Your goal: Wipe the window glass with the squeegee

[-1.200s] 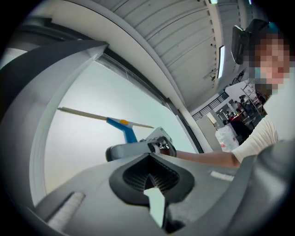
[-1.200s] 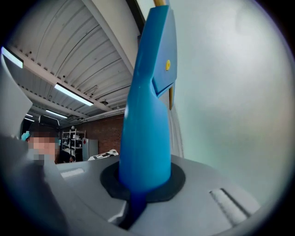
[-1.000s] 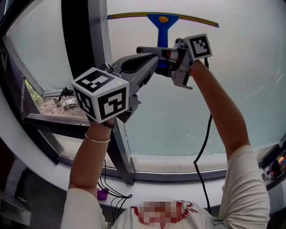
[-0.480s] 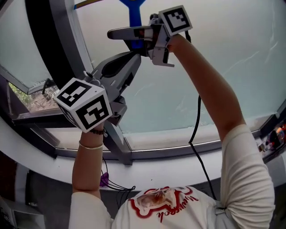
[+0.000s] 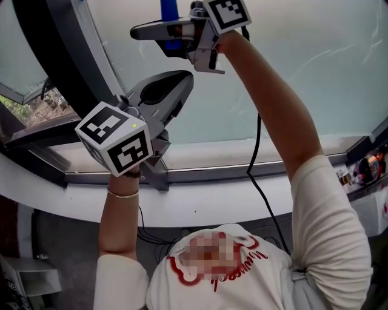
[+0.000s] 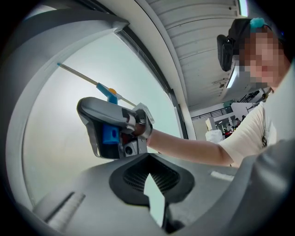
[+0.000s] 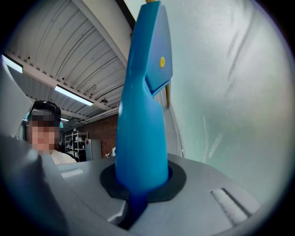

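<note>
My right gripper point(image 5: 173, 31) is raised against the window glass point(image 5: 315, 72), shut on the blue handle of the squeegee point(image 5: 169, 11). The blade is cut off by the top edge of the head view. In the right gripper view the handle point(image 7: 143, 115) rises from between the jaws of the right gripper point(image 7: 138, 186), close beside the streaked glass point(image 7: 230, 92). The left gripper view shows the squeegee's thin blade point(image 6: 87, 79) lying on the pane above the right gripper point(image 6: 115, 126). My left gripper point(image 5: 182, 80) hangs below it, jaws together and holding nothing, off the glass.
A dark vertical frame post point(image 5: 63, 57) stands left of the pane, with an opened side window and outdoor ground point(image 5: 33, 106) beyond. A white sill point(image 5: 242, 197) runs beneath. A black cable point(image 5: 257, 172) hangs from the right gripper. Small items sit at the right edge point(image 5: 364, 169).
The right gripper with the squeegee has moved up and left in the view, and the blade has left the frame. The left gripper has kept its place beneath it. The sill now shows higher.
</note>
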